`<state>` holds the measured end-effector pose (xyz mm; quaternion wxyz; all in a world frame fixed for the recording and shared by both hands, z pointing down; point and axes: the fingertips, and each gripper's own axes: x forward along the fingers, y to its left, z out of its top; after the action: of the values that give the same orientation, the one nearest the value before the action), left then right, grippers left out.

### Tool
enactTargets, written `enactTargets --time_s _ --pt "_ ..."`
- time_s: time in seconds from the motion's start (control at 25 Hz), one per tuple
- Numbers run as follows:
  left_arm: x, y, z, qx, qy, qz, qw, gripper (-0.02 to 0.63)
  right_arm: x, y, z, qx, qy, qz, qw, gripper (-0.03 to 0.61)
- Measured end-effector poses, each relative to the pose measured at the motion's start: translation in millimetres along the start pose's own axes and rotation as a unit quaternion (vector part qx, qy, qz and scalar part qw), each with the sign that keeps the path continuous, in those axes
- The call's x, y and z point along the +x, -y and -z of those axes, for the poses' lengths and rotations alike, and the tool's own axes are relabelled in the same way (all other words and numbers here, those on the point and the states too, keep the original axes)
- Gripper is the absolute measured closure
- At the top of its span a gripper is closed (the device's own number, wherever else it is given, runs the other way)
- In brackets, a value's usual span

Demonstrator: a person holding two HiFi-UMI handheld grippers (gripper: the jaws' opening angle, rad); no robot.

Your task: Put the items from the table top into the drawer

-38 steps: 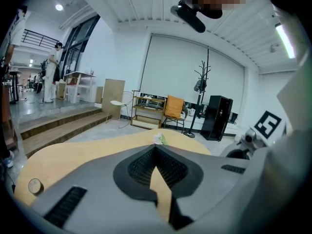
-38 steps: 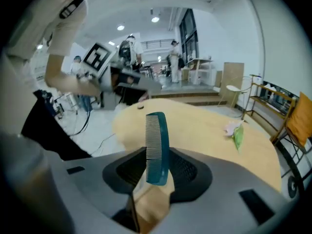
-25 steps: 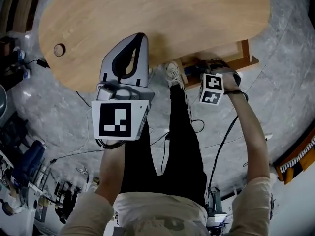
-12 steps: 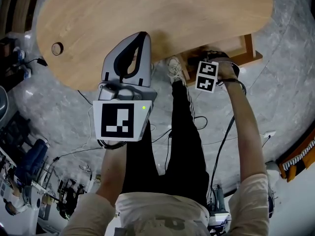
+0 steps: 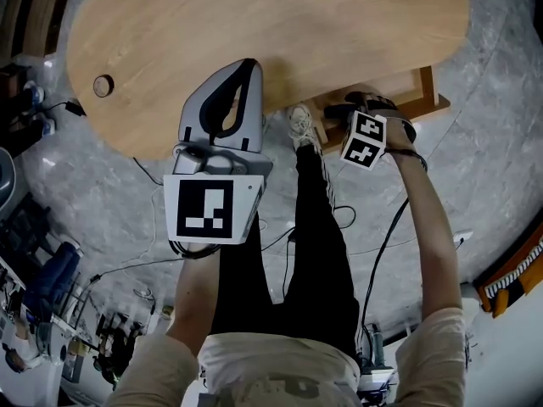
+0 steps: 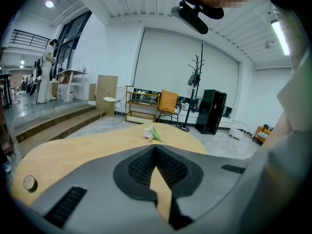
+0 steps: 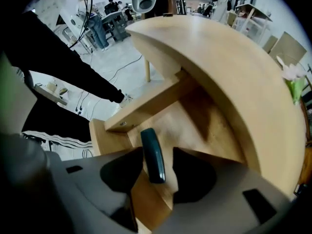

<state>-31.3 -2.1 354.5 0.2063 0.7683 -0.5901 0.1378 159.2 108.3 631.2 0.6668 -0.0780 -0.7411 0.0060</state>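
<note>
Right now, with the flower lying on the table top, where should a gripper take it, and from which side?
Take the flower by its green stem end, not the white bloom, which looks softer. It lies flat on the table top, so come down from above with the jaws across the stem. It shows small, so this is tentative.

Drawer (image 5: 422, 85) mostly under tabletop (image 5: 254, 24), dark item (image 7: 153, 155) blurred, unidentifiable

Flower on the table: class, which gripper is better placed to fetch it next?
Left. The left gripper is empty and faces the flower; the right gripper is over the drawer, its jaws opening around a dark teal item.
</note>
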Motion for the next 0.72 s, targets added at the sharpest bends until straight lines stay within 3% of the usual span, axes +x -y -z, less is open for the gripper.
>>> enactTargets --time_s 0.12,0.2,0.28,0.36,0.44,0.52,0.6,0.72 --pt "-4 -2 -8 -0.007 0.008 -0.003 0.9999 0.607 -32 9 -21 0.025 0.051 0.042 0.997 0.561" --pt "-5 -1 -16 -0.01 0.015 -0.004 0.9998 0.607 -62 16 -41 0.072 0.106 0.068 0.989 0.572" --pt "-5 0 -25 -0.01 0.021 -0.004 0.9997 0.607 -101 29 -64 0.153 0.179 0.093 0.967 0.572" --pt "-4 1 -34 -0.009 0.029 -0.003 0.9996 0.607 -148 47 -85 0.257 0.268 0.12 0.921 0.572" --pt "-4 3 -44 -0.008 0.037 -0.002 0.9993 0.607 -196 63 -100 0.347 0.351 0.143 0.858 0.572" --pt "-6 5 -52 -0.009 0.042 -0.001 0.9991 0.607 -237 73 -108 0.394 0.407 0.168 0.807 0.572" --pt "-8 6 -56 -0.01 0.043 -0.001 0.999 0.607 -266 80 -114 0.411 0.44 0.192 0.775 0.572" --pt "-8 5 -56 -0.009 0.041 -0.002 0.9991 0.607 -291 88 -123 0.414 0.469 0.208 0.751 0.572"
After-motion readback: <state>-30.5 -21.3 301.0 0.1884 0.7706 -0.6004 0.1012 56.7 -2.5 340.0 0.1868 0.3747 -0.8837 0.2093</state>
